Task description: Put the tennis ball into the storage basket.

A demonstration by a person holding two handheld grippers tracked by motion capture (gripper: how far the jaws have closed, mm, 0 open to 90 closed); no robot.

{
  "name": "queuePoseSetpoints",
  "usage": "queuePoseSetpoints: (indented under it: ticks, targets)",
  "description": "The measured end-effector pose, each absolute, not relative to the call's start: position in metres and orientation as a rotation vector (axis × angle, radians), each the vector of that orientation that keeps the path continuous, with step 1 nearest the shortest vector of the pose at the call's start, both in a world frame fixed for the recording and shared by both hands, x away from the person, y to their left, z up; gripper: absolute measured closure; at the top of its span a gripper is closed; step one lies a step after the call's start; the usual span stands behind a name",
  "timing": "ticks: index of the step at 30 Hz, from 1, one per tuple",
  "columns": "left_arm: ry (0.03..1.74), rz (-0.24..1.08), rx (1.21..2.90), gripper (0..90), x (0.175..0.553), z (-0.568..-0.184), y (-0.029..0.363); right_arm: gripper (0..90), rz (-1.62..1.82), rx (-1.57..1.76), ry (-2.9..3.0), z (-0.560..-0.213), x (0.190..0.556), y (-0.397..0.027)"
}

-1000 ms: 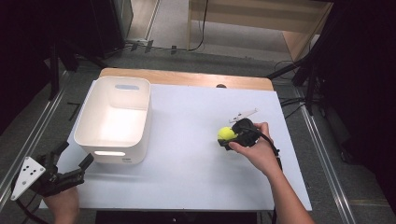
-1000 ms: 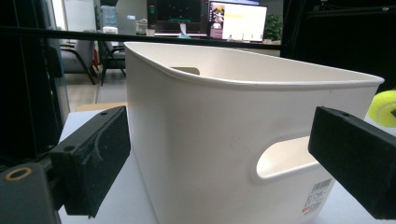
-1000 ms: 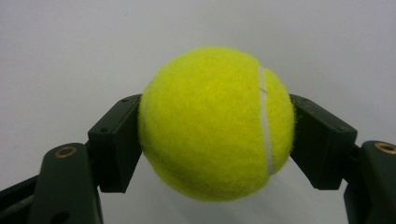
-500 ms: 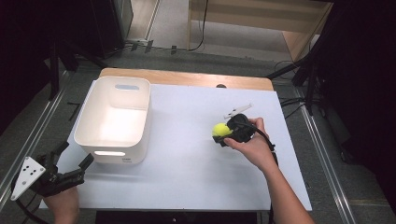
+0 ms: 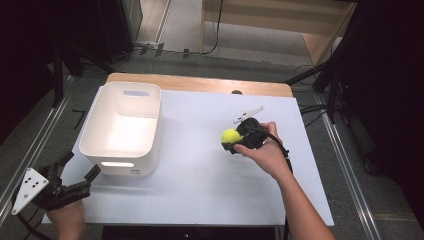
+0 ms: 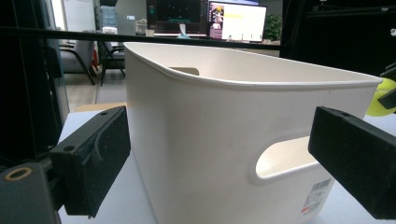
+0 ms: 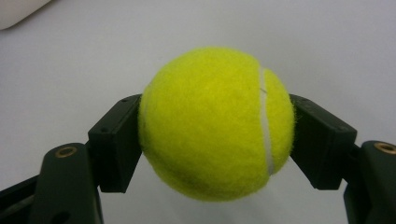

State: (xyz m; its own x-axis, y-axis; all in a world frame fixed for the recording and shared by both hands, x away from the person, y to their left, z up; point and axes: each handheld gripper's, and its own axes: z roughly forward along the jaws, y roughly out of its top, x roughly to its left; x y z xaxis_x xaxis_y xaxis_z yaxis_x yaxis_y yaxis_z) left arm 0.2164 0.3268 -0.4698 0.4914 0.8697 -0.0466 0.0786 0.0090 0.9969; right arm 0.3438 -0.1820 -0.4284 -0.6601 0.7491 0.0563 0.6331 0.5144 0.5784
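Note:
A yellow tennis ball (image 5: pixel 231 136) (image 7: pixel 215 123) hangs a little above the white table, with my right gripper (image 5: pixel 235 140) (image 7: pixel 215 140) shut on it from both sides. To its left stands a white plastic bin (image 5: pixel 122 127) (image 6: pixel 243 140), hollow inside, with a handle slot facing me. My left gripper (image 5: pixel 77 175) (image 6: pixel 224 163) stays at the table's front left corner with its jaws open, pointing at the bin's near wall and touching nothing. The ball (image 6: pixel 382 95) also peeks past the bin's right edge in the left gripper view.
The white table (image 5: pixel 200 195) has a wooden strip (image 5: pixel 200 85) along its far edge. Metal rails (image 5: pixel 350 160) run down both sides. Dark stands and cables sit on the floor behind the table.
My right hand has carried the ball leftwards, toward the bin, and lifted it slightly. The left gripper has stayed where it was.

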Motion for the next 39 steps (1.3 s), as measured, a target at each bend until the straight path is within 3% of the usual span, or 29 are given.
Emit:
queuePoseSetpoints:
  ticks: [39]
  targets:
    - [0.882, 0.764, 1.448, 5.8, 0.217, -0.47, 0.325, 24.1, 0.882, 1.088, 2.603, -0.409, 0.354, -0.145]
